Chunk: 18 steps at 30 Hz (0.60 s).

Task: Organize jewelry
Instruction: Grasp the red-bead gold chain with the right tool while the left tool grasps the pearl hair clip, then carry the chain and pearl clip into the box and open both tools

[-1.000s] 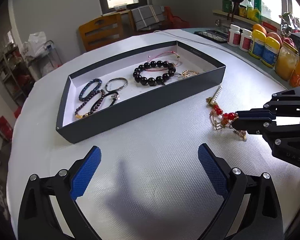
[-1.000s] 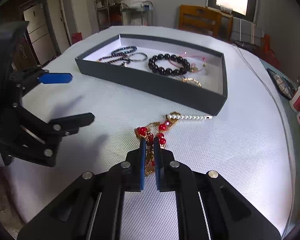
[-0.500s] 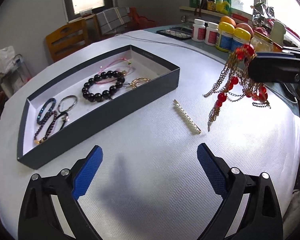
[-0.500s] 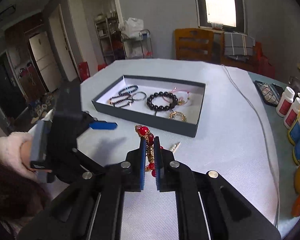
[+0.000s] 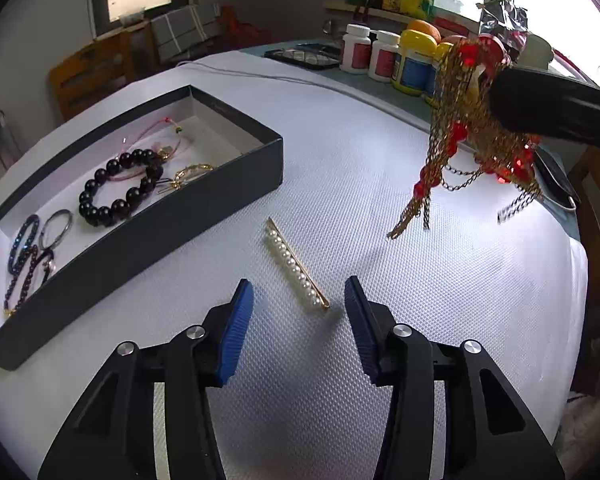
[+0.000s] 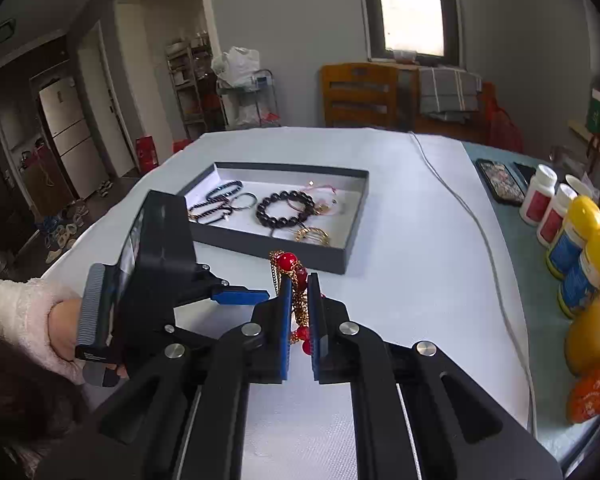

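A dark grey box (image 5: 204,216) (image 6: 354,216) on the white table holds several bracelets, among them a black bead bracelet (image 5: 118,186) (image 6: 286,210). My right gripper (image 6: 299,280) is shut on a red-bead gold chain necklace (image 6: 290,264) and holds it high above the table; it hangs at the right of the left wrist view (image 5: 460,128). A pearl hair clip (image 5: 296,266) lies on the table just ahead of my open, empty left gripper (image 5: 298,304), which also shows in the right wrist view (image 6: 240,295).
Bottles and jars (image 5: 384,54) (image 6: 576,240) line the table's right side, with a phone (image 6: 498,178) and a grey cable (image 6: 460,200). Wooden chair (image 6: 360,94) and shelves stand beyond the table.
My right gripper has lifted the necklace off the table and raised it high. My left gripper has moved in toward the pearl clip and narrowed its opening.
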Each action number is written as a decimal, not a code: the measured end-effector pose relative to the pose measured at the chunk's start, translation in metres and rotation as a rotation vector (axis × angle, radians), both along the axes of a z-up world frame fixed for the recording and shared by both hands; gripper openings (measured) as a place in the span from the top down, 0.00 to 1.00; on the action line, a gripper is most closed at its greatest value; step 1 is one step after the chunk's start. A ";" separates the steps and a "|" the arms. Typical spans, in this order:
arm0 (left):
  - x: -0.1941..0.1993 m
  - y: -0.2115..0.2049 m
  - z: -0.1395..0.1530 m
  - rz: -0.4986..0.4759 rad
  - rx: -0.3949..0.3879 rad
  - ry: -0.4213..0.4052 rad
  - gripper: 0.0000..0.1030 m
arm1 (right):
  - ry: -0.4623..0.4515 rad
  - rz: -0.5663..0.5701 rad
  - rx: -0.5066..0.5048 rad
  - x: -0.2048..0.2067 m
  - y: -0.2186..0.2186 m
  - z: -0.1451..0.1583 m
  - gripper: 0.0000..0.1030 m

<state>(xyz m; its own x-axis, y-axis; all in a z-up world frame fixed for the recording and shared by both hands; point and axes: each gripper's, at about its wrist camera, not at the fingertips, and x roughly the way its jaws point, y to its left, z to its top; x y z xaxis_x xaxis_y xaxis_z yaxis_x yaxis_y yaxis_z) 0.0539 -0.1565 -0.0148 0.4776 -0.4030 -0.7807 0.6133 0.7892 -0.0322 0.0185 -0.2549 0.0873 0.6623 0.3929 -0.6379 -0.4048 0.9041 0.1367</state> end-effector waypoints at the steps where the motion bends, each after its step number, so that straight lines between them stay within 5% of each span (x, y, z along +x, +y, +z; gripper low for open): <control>1: 0.001 -0.002 0.000 -0.001 0.002 -0.006 0.65 | 0.011 -0.007 0.002 0.003 -0.002 -0.004 0.93; 6: 0.007 -0.004 -0.001 -0.006 0.029 -0.033 0.89 | 0.037 -0.029 0.005 0.009 -0.009 -0.016 0.93; 18: -0.006 0.040 0.025 0.003 -0.033 -0.049 0.93 | 0.025 0.002 0.009 0.021 0.005 -0.006 0.93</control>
